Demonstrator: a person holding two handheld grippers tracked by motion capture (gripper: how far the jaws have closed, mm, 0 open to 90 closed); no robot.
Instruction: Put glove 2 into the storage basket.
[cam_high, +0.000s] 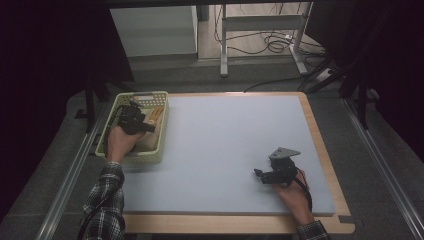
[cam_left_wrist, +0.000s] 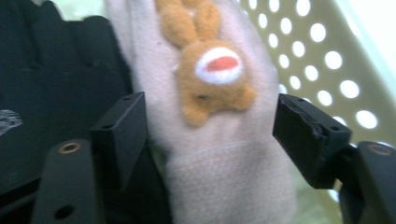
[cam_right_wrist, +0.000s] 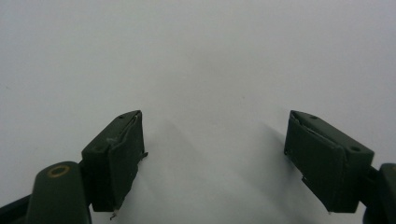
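Observation:
A pale pink knitted item (cam_left_wrist: 224, 177) with a small orange plush bunny (cam_left_wrist: 210, 70) sewn on it lies in the pale green perforated basket (cam_high: 141, 94) at the table's left. My left gripper (cam_high: 145, 122) reaches into that basket. In the left gripper view it (cam_left_wrist: 208, 100) stands open astride the pink fabric, its jaws wide at either side of it and not squeezing it. My right gripper (cam_high: 259, 175) rests over the grey mat (cam_high: 225, 135) at the front right. It (cam_right_wrist: 212, 121) is open with nothing between its fingers.
A black fabric item (cam_left_wrist: 46, 70) lies beside the pink one in the basket (cam_left_wrist: 327, 46). An orange-and-white patch (cam_high: 156, 114) shows by the basket's right wall. The mat lies on a wooden tabletop (cam_high: 225, 224). Beyond the table stand a metal frame (cam_high: 260, 30) and loose cables.

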